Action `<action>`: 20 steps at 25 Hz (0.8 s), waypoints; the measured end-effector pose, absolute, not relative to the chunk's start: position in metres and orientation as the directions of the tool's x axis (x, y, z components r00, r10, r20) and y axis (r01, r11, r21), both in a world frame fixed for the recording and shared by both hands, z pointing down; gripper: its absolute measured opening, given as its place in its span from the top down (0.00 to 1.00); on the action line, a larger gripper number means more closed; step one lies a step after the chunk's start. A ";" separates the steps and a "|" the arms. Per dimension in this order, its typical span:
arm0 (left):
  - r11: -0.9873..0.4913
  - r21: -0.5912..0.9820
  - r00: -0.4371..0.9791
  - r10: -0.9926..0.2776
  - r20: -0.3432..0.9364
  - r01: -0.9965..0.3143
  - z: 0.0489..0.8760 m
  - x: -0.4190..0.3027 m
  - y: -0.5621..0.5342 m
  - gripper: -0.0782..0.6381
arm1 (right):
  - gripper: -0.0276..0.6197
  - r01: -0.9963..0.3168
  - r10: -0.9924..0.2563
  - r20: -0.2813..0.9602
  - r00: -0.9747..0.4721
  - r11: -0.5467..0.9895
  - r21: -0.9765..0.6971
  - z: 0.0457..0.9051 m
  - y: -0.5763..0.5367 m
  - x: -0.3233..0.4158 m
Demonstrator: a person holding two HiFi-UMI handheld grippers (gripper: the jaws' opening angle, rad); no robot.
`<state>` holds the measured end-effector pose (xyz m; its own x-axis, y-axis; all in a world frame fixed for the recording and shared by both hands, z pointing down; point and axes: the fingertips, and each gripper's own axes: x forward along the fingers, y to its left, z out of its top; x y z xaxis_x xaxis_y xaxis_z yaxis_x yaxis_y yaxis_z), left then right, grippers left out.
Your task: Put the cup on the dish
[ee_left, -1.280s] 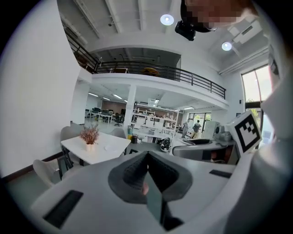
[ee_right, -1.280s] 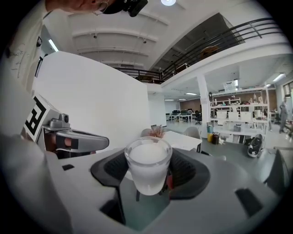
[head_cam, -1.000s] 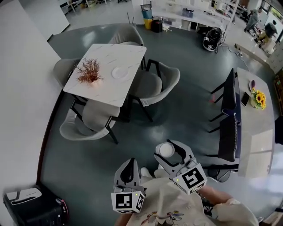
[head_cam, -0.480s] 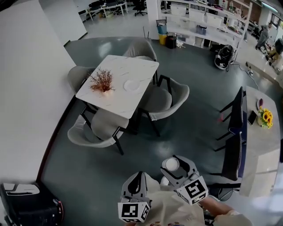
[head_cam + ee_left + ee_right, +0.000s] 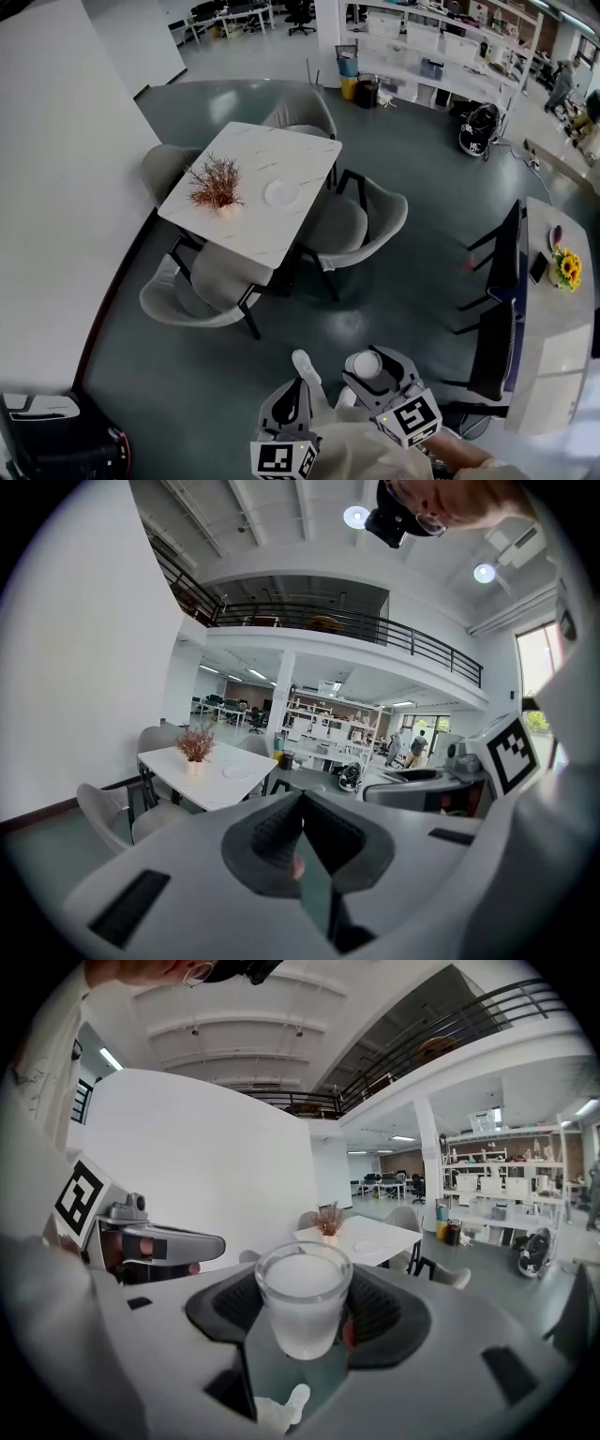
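Dark grey-green floor (image 5: pixel 412 150) spreads across an open office hall, with white shelving (image 5: pixel 422 47) along the top of the head view. One white marble worktop (image 5: pixel 272 155) stands upper left of centre, ringed by four grey upholstered chairs (image 5: pixel 361 220). On it sit one round white dish (image 5: pixel 281 193) and, just to its left, one reddish dried plant (image 5: pixel 216 183).

At the bottom edge are two grippers. The right gripper (image 5: pixel 373 367) has its fingers (image 5: pixel 234 1307) pinching the single frosted glass cup (image 5: pixel 302 1307), upright, over the floor and well apart from the dish. The left gripper (image 5: pixel 300 817) has its fingers (image 5: pixel 267 841) pressed together on nothing. A second pale worktop (image 5: pixel 562 347) with one bunch of sunflowers (image 5: pixel 567 267) runs down the right edge.
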<state>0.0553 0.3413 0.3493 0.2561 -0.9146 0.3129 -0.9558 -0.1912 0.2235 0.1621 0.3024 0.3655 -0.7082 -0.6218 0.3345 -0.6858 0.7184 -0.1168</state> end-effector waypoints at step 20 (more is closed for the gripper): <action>-0.191 0.208 0.248 -0.920 0.303 -0.959 0.342 -0.038 0.203 0.88 | 0.54 -0.698 -0.626 0.371 -0.686 0.711 -0.089 0.365 0.172 0.080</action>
